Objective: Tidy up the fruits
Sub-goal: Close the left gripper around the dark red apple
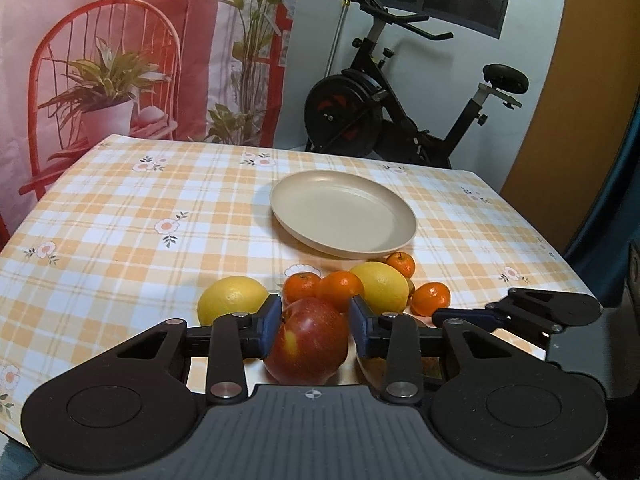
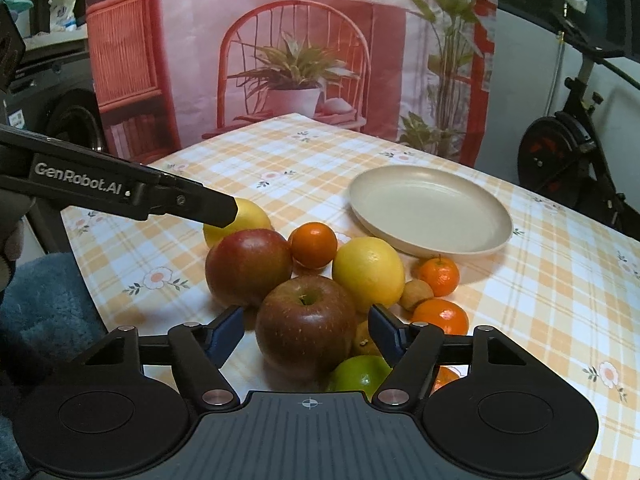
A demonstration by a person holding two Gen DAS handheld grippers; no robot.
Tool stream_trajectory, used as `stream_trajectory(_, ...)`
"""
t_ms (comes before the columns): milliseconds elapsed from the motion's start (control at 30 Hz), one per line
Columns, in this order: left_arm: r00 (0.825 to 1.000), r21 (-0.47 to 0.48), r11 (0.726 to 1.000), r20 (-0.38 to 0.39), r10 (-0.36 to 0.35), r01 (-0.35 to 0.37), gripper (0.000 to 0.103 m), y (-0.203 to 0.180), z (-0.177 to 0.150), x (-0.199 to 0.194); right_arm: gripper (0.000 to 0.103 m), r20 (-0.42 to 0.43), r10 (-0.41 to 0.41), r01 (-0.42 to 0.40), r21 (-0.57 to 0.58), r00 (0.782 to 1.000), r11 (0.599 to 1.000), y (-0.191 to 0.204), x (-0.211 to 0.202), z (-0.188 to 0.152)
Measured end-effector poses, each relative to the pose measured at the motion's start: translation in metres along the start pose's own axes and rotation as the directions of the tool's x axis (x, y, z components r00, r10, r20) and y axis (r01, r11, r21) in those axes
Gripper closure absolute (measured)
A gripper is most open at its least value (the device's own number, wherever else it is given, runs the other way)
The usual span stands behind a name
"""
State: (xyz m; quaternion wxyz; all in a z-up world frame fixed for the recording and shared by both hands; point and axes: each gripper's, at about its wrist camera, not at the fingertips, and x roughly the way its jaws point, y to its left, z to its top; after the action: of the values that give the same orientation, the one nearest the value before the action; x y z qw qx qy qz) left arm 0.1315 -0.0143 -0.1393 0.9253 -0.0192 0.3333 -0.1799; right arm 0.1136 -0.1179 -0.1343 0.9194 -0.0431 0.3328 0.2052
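The left apple (image 1: 310,340) sits on the tablecloth (image 1: 120,220) at the near edge of the fruit cluster, between the fingers of the left gripper (image 1: 316,316). The blue pads (image 1: 272,314) are drawn narrow and lie against both flanks of this apple. In the right wrist view this apple rests on the cloth, with one left finger extending over its far side. The right apple (image 2: 306,328), stem cavity upward, stands just beside the left apple and nearer the right gripper (image 2: 306,330). The right fingers straddle it about half open; a visible gap separates each pad (image 2: 228,330) from the skin, so nothing is gripped. A lime (image 2: 360,372) lies against the right apple's near right side, partly under the right finger. One lemon (image 2: 368,272) sits directly behind the right apple; a second lemon (image 2: 248,216) sits behind the left apple, partly hidden by the left finger. Mandarins (image 2: 314,244) are distributed among and to the right of the lemons. A small brown fruit (image 2: 417,294) lies between two of them; its type cannot be determined. The beige plate (image 2: 430,208) stands behind the cluster, near it; all fruit lies outside it. Behind the table hangs a printed backdrop (image 2: 280,40), and an exercise bike (image 1: 400,112) stands at the right.
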Motion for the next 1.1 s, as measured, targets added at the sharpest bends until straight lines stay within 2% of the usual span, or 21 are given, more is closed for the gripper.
stream_trajectory(300,1.000,-0.008,1.000,-0.023,-0.020,0.020,0.063,0.002,-0.001,0.003,0.044,-0.049,-0.012,0.010,-0.035,0.999,0.999,0.004,0.016,-0.001)
stream_trajectory(500,0.999,-0.022,0.999,-0.027,-0.045,0.044,0.064,0.004,-0.002,0.001,0.046,-0.050,-0.024,0.022,-0.054,0.998,0.998,0.008,0.016,-0.002)
stream_trajectory(633,0.996,-0.048,0.996,-0.045,-0.073,0.071,0.064,0.006,-0.004,-0.002,0.046,-0.056,0.036,-0.038,-0.033,0.998,0.999,0.013,0.015,-0.004)
stream_trajectory(900,0.990,-0.079,0.991,-0.088,-0.114,0.107,0.064,0.010,-0.011,0.001,0.046,-0.059,0.103,-0.107,-0.064,0.993,0.992,0.034,0.011,-0.008)
stream_trajectory(1100,0.980,-0.052,0.991,-0.149,-0.130,0.124,0.064,0.005,-0.017,0.011,0.045,-0.048,0.112,-0.114,-0.053,0.993,0.992,0.036,0.009,-0.012)
